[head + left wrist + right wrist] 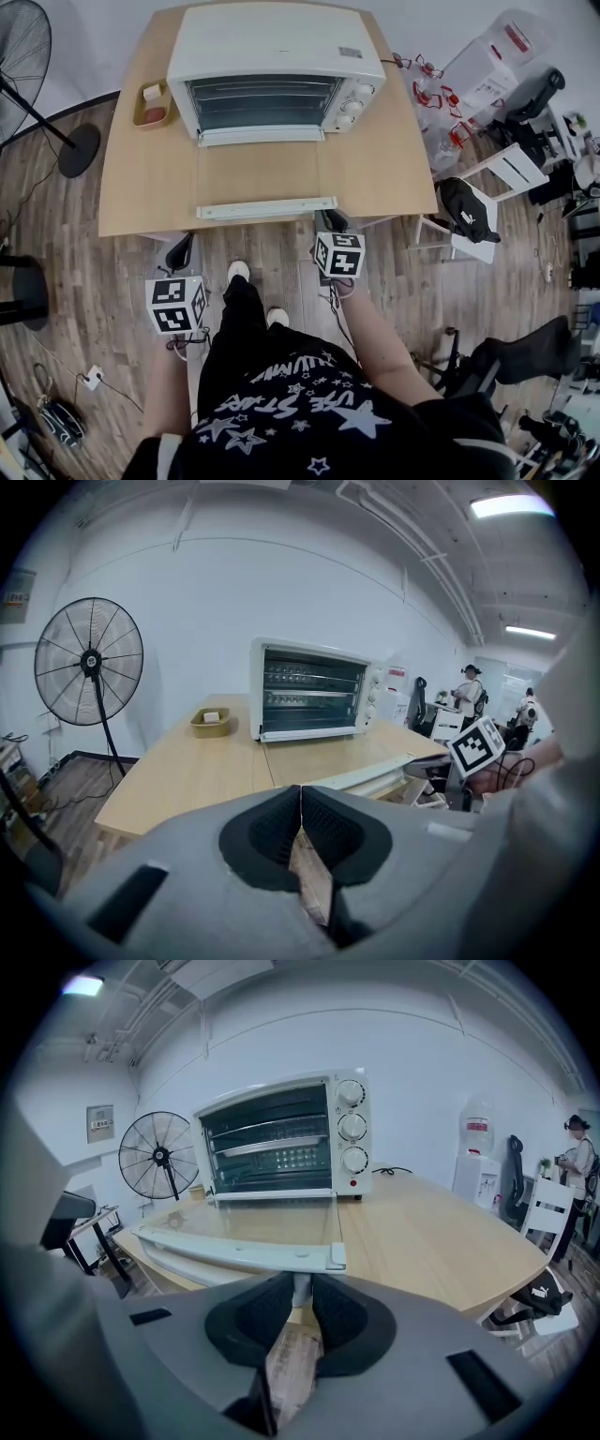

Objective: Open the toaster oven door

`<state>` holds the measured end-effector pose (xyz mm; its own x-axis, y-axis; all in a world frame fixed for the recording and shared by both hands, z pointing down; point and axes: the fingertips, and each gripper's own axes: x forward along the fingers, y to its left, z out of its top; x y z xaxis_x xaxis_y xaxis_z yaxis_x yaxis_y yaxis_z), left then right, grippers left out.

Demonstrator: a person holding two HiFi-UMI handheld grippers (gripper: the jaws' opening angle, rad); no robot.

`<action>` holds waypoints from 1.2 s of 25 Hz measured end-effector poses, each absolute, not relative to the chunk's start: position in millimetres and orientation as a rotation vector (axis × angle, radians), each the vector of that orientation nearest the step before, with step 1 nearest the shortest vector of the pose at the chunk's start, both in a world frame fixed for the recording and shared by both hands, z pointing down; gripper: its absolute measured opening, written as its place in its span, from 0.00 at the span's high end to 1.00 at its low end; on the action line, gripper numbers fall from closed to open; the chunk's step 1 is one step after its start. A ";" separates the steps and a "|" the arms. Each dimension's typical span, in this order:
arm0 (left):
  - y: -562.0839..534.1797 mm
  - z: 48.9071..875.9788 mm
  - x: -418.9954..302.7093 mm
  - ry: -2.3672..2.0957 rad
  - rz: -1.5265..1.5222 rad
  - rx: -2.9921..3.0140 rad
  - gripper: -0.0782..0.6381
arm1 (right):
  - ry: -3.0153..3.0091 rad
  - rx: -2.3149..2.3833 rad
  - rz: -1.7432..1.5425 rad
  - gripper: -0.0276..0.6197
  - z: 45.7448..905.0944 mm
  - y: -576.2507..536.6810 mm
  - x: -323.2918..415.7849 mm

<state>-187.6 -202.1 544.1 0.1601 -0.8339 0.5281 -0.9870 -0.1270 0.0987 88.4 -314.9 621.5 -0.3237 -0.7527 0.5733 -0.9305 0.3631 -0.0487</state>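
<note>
A white toaster oven (272, 70) stands at the back of the wooden table (141, 187). Its glass door (258, 173) lies folded down flat toward me, with the white handle bar (267, 207) near the table's front edge. My right gripper (330, 221) is at the bar's right end; in the right gripper view the gripper (300, 1302) has its pads closed on the white handle post (302, 1288). My left gripper (180, 251) hangs below the table's front edge, left of the door; in its own view the left gripper (301, 808) is shut with nothing in it.
A small tan tray (152, 103) with two small items sits left of the oven. A standing fan (37, 84) is at the far left. A white chair with a black bag (469, 211) and clutter stand to the right. The person's feet (239, 272) are below the table edge.
</note>
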 end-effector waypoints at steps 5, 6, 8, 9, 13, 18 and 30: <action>-194.1 534.8 -181.6 -1.741 0.445 2.034 0.86 | -2.165 1.437 0.546 0.81 617.0 -305.8 97.0; -191.6 532.9 -180.5 -1.748 0.444 2.036 0.86 | -2.170 1.435 0.552 0.81 615.4 -303.6 100.1; -185.5 529.1 -177.2 -1.765 0.440 2.036 0.86 | -2.183 1.434 0.546 0.81 610.0 -298.8 106.9; -182.1 526.8 -175.1 -1.774 0.437 2.036 0.86 | -2.190 1.434 0.535 0.81 606.1 -296.3 110.4; -165.2 516.2 -166.2 -1.816 0.405 2.033 0.86 | -2.229 1.430 0.486 0.81 586.6 -285.6 121.3; -140.4 500.0 -153.4 -1.868 0.359 2.031 0.86 | -2.297 1.433 0.421 0.81 552.8 -273.5 133.4; -114.2 464.4 -127.9 -1.843 0.203 2.073 0.86 | -2.487 1.462 0.338 0.95 469.4 -247.4 131.6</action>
